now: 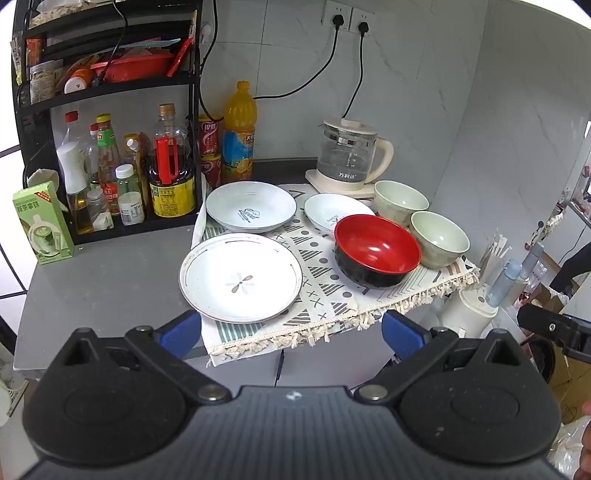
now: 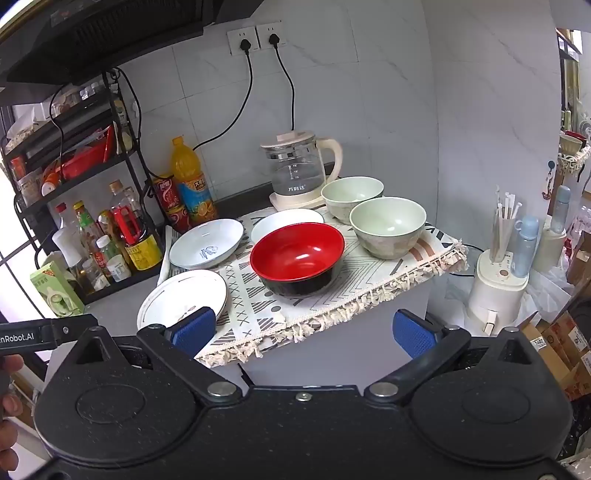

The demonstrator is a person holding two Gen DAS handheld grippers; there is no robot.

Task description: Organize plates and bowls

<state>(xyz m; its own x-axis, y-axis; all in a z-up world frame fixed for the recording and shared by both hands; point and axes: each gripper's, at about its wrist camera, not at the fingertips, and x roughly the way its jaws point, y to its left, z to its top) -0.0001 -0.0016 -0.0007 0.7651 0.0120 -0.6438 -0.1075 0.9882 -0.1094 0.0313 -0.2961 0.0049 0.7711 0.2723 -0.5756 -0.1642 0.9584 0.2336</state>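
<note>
Blue pads frame my left wrist view: the left gripper (image 1: 291, 334) stands wide with nothing between its fingers, hovering short of the counter's front edge. Ahead on the patterned cloth (image 1: 325, 291) I see the flower plate (image 1: 241, 282) nearest, a script plate (image 1: 251, 206) behind it, and a third plate (image 1: 332, 212) partly hidden by the red bowl (image 1: 376, 254). Two pale green bowls (image 1: 439, 238) sit to the right, one behind the other, all empty. Only this view shows the rack's bottles (image 1: 110, 173) squarely and the green carton (image 1: 42, 225) whole. The other tool's black body pokes in at the right edge.

From the right wrist, the right gripper (image 2: 304, 334) is also spread wide and empty, its left pad overlapping the flower plate (image 2: 177, 299) in the picture; I cannot tell whether it touches. The red bowl (image 2: 297, 258) sits dead ahead, covering the front of the third plate (image 2: 284, 219). This view alone shows the range hood (image 2: 92, 33) and the straws in the white holder (image 2: 496, 291). The glass kettle (image 2: 299, 171) stands behind the bowls.
</note>
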